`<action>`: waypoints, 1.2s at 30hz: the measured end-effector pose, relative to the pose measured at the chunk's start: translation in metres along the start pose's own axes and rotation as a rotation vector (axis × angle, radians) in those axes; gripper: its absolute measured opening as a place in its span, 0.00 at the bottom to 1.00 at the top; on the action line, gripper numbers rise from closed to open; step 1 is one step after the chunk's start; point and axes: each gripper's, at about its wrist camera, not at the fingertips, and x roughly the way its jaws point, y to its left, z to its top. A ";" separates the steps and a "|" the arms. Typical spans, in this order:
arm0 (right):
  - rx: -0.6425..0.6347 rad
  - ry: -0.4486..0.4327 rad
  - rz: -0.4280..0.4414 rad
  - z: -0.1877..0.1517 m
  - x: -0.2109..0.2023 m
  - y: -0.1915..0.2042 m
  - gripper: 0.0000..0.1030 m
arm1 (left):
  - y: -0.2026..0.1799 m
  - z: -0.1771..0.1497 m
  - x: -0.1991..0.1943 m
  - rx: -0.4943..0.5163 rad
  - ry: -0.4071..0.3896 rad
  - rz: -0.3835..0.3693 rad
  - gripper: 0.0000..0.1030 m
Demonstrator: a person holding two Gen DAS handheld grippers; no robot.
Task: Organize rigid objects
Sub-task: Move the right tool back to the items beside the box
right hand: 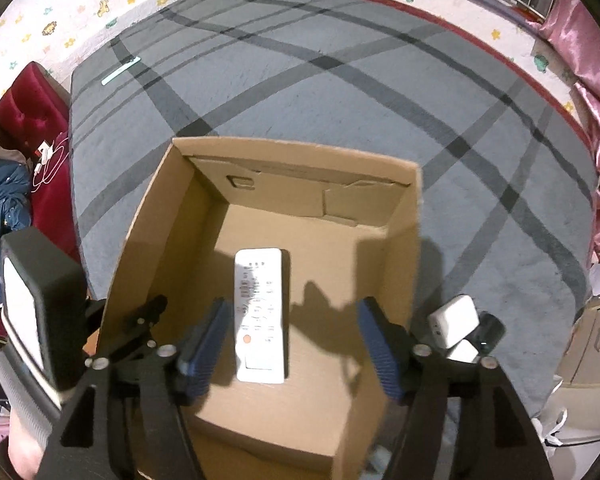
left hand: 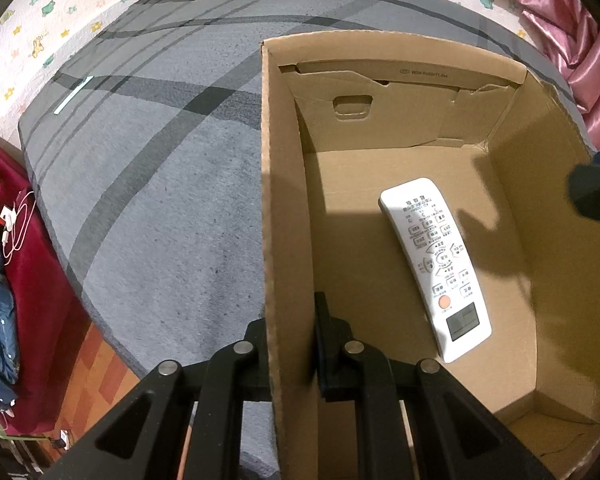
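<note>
Lying flat on the floor of the cardboard box [right hand: 400, 248], the white remote [right hand: 261, 314] sits between my right claw's [right hand: 294, 350] wide-spread fingers, untouched. My left claw [left hand: 290, 344] is clamped on the box's left wall.

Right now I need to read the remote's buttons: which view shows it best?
Left wrist: the remote lies sharp and unobstructed on the box floor, labels visible. Right wrist shows it whole but blurred.
</note>
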 end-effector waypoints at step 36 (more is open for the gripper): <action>0.182 0.073 -0.160 -0.038 0.034 -0.183 1.00 | 0.000 0.001 0.003 0.008 0.001 0.011 0.13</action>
